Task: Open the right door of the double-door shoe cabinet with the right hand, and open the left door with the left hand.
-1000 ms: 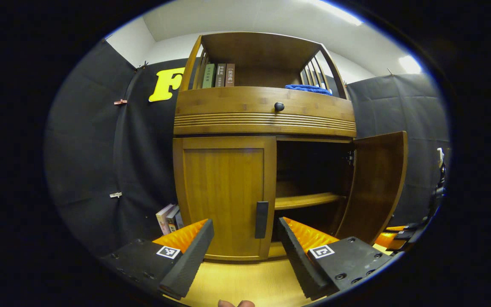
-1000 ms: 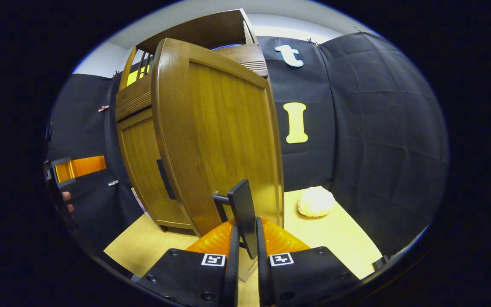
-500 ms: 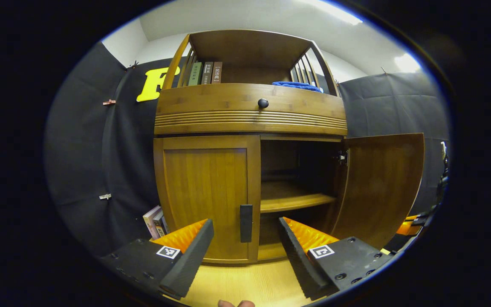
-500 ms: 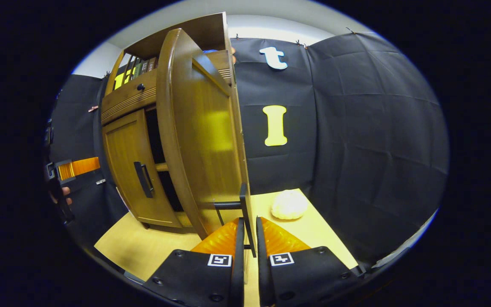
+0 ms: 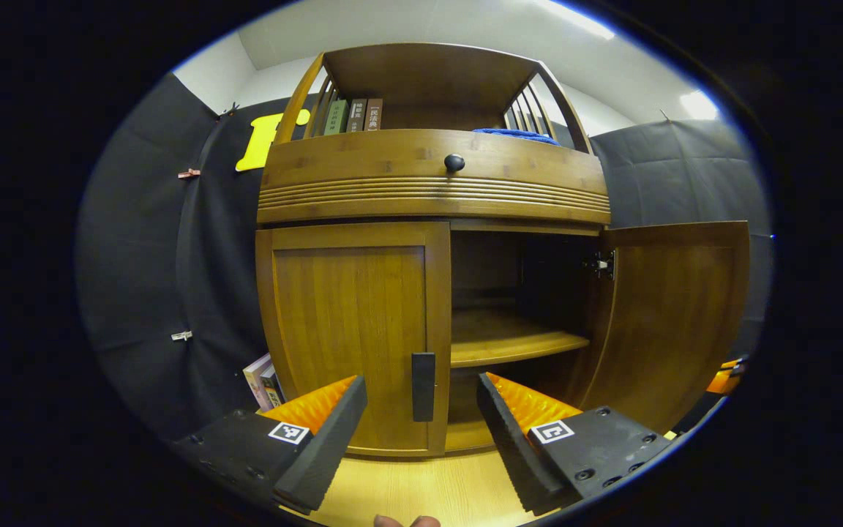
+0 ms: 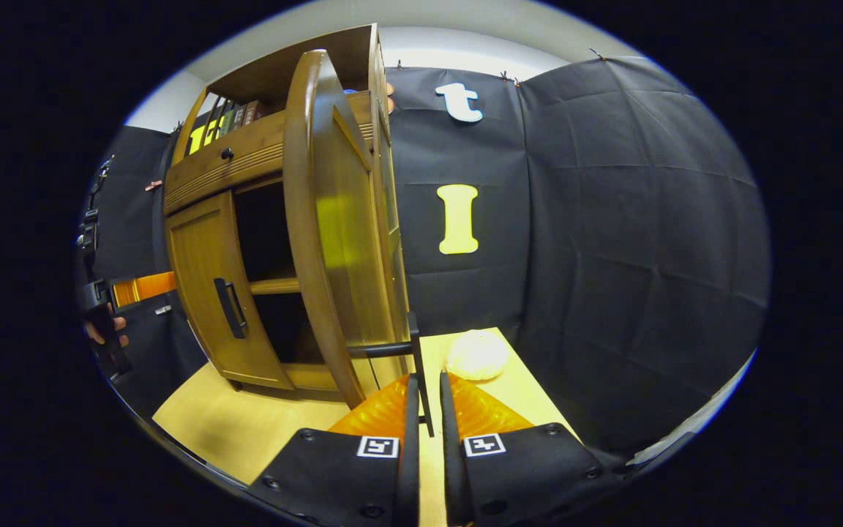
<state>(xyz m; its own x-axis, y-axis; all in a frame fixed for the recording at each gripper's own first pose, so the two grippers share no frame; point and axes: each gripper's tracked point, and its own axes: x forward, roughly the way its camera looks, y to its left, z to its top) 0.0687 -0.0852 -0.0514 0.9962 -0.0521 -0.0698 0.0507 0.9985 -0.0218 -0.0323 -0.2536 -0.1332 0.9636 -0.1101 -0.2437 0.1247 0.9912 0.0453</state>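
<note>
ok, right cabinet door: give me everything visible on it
The right door is a brown wood-look panel, swung wide open on a hinge at its top inner corner, exposing the shelf. In the right gripper view it stands nearly edge-on, upright. Its dark bar handle sits low, clamped between the right gripper fingers.

Glossy varnished wood shoe cabinet (image 5: 429, 190), matt black cloth wall (image 6: 612, 219), smooth pale wood floor (image 6: 246, 424).

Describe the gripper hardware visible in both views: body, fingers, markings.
Left gripper: two wedge-shaped fingers with ribbed inner faces, mounted on dark plates with screw holes, each plate carrying a small square black-and-white fiducial tag. Right gripper: same build, with dark plates, screws and one tag per side. No cables or sleeves can be made out.
</note>
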